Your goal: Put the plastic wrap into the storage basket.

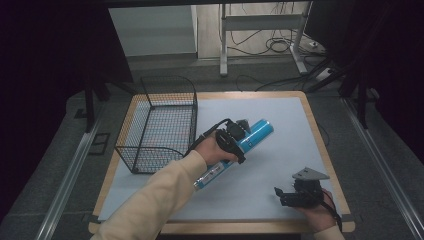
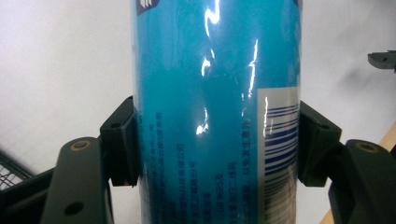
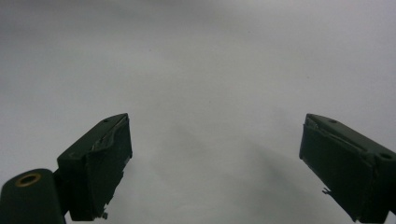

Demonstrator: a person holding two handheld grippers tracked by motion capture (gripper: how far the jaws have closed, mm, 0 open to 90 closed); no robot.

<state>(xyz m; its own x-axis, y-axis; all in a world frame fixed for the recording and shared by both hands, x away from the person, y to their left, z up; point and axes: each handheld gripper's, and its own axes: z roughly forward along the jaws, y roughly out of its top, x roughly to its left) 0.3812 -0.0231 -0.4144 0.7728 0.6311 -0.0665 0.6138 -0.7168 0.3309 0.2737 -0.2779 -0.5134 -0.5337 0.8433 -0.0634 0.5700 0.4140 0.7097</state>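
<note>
The surface (image 1: 280,150) is big and pale blue-grey, with a wooden edge. A black wire basket (image 1: 160,125) stands on its left part, and nothing is inside it. A long blue tube (image 1: 250,136) lies tilted near the middle, just beside the basket. The left claw (image 1: 231,142) squeezes the blue tube (image 2: 210,116) tight from both sides. The right claw (image 1: 289,196) is near the front right corner, well apart from the tube. Its jaws are spread wide over the bare surface (image 3: 210,70).
</note>
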